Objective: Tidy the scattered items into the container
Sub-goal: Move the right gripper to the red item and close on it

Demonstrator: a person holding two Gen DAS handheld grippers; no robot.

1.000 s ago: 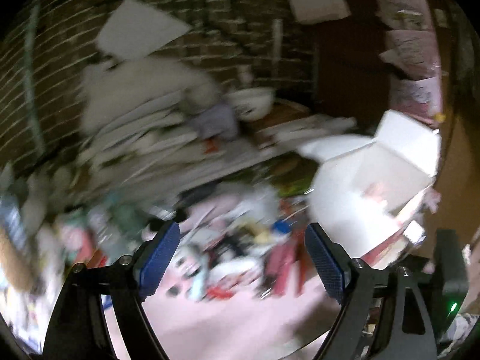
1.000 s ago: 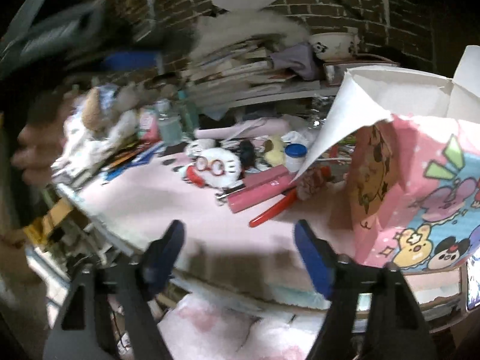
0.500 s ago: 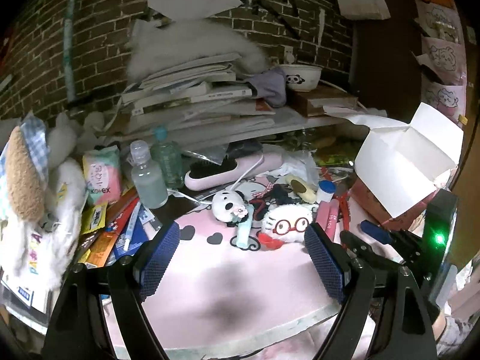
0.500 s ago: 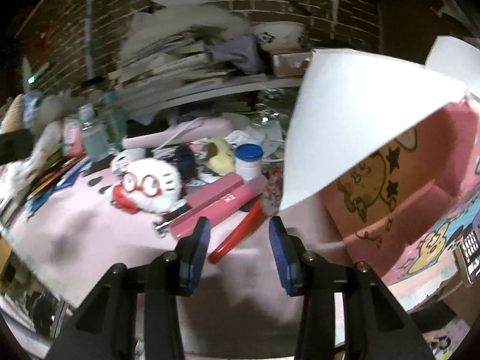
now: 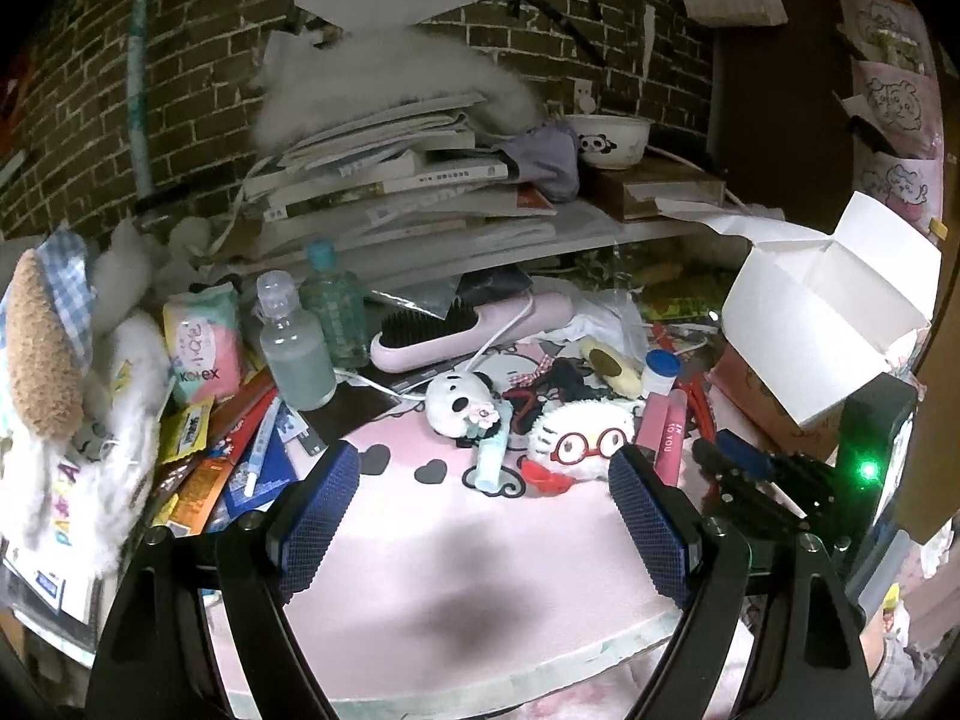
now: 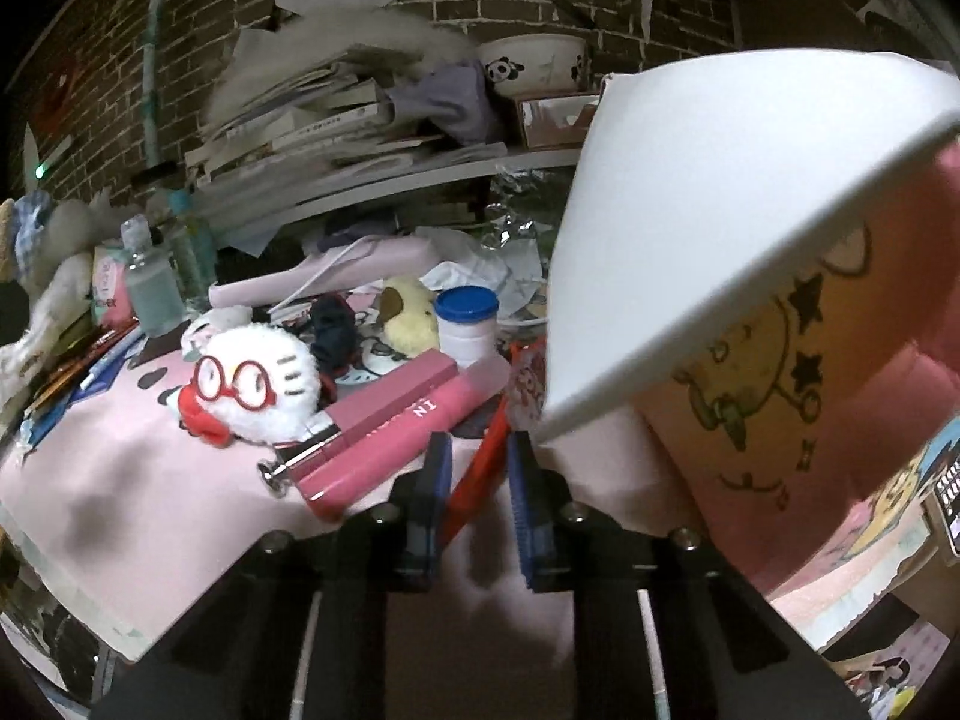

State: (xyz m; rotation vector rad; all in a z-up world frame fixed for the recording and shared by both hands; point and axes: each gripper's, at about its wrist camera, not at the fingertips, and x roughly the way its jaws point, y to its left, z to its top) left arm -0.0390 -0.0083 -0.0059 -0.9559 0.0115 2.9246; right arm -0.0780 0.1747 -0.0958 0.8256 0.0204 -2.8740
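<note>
The pink cartoon box point(image 6: 798, 396) with white flaps point(image 5: 822, 312) stands at the table's right. Scattered beside it lie a red tool handle point(image 6: 480, 468), two pink boxes point(image 6: 396, 426), a white plush with red glasses point(image 5: 576, 438), a panda plush point(image 5: 462, 402), and a blue-capped jar point(image 6: 467, 324). My right gripper point(image 6: 477, 480) has its jaws narrowed around the red handle, low on the pink mat; it also shows in the left wrist view point(image 5: 744, 468). My left gripper point(image 5: 486, 516) is open and empty above the mat's front.
Bottles point(image 5: 297, 354), a pink hairbrush point(image 5: 468, 324), a tissue pack point(image 5: 201, 342) and pens point(image 5: 240, 444) crowd the left and back. A shelf with stacked books point(image 5: 408, 180) and a panda bowl point(image 5: 606, 138) stands behind. The table's front edge point(image 5: 480, 678) is close.
My right gripper has moved forward and down to the red handle and its jaws have narrowed around it. The left gripper has steadied, still open over the mat.
</note>
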